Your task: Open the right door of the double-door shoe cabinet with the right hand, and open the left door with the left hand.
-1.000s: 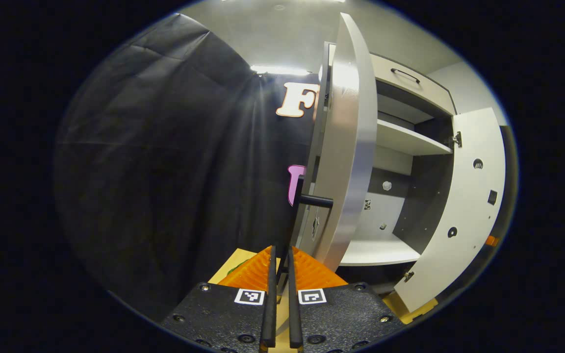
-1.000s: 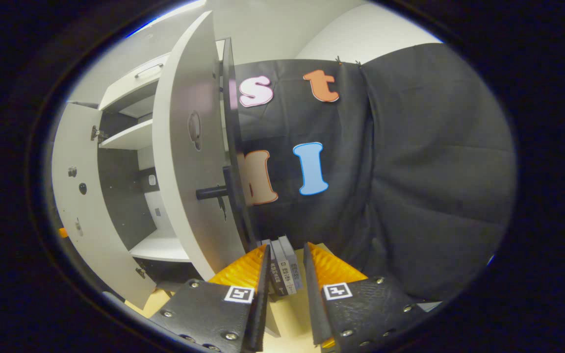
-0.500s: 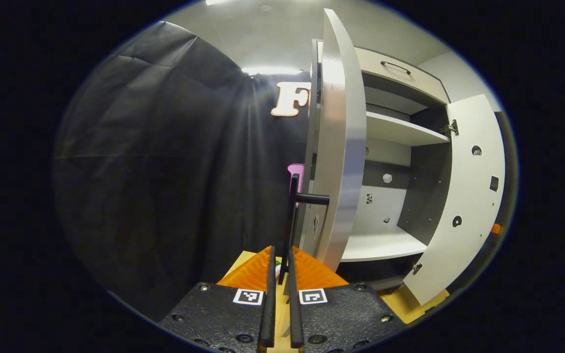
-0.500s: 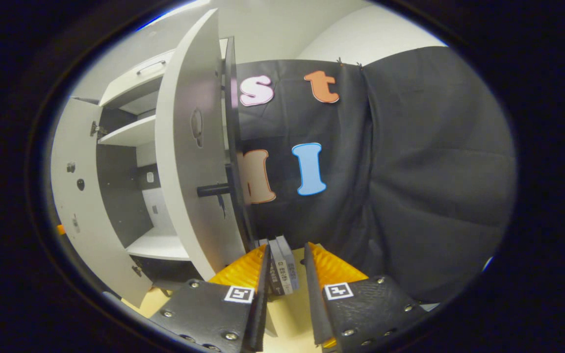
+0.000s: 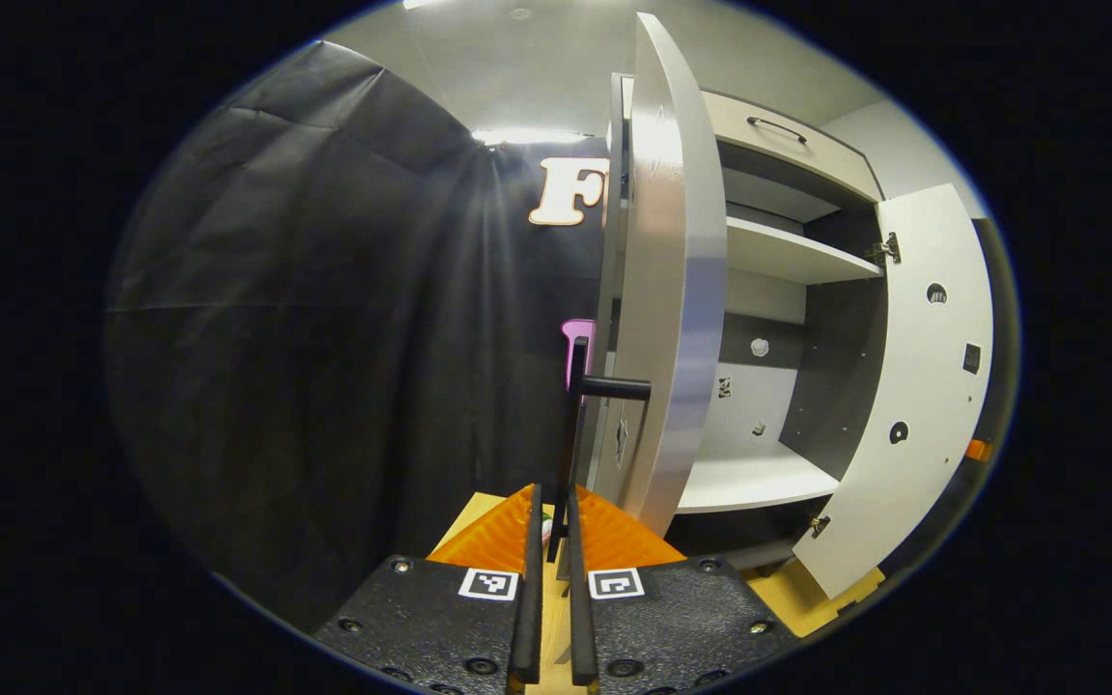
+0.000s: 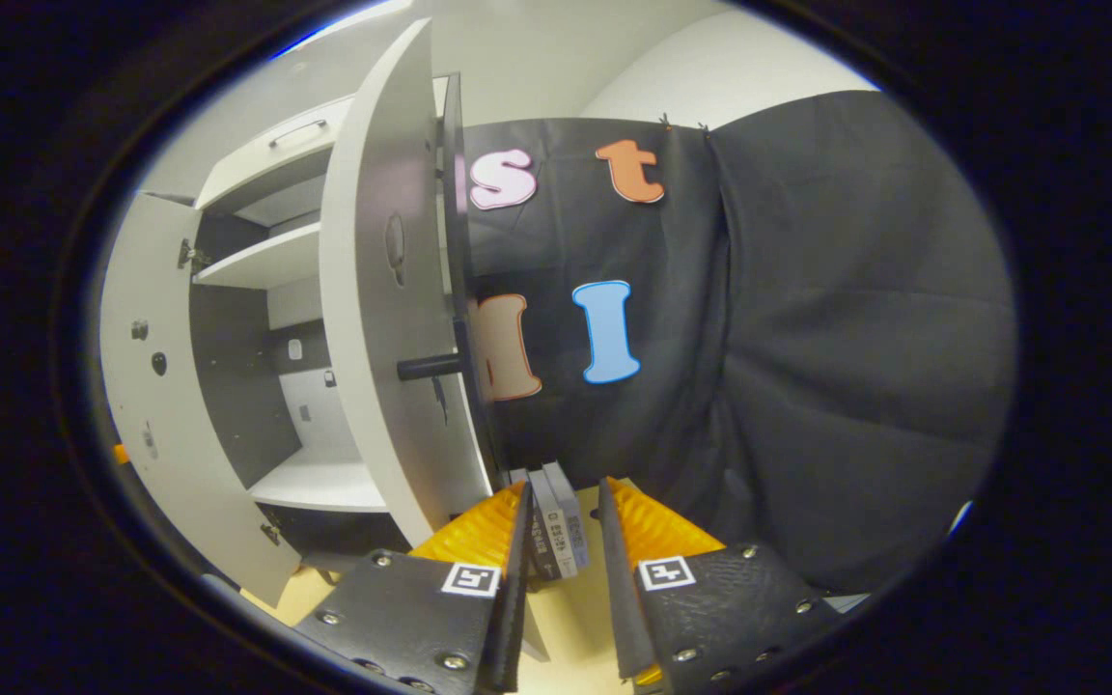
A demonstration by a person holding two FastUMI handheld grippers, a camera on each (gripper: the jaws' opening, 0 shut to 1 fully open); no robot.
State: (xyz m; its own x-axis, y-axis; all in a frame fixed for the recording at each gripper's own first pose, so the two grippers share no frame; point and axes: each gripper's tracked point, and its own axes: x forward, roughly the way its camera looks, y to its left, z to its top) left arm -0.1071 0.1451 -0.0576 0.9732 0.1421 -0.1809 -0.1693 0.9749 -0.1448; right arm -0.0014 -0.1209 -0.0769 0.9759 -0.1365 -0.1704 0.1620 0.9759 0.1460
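My two views are sharp at the centre and bend hard toward the rims, bowing the left door (image 5: 674, 280) and right door (image 6: 384, 319). A ceiling light strip (image 5: 529, 136) above the booth's cloth flares and streaks pale rays down the dark fabric. Glare sits on the left door's edge; the cabinet interior (image 5: 768, 376) lies in shadow. No motion blur.

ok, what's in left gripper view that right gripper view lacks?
Left gripper view: the left door's black handle running down between the left gripper's fingers. Right gripper view: grey books upright beyond the right gripper's spread fingers. Both: left door and right door standing open, white shelves inside, a top drawer.
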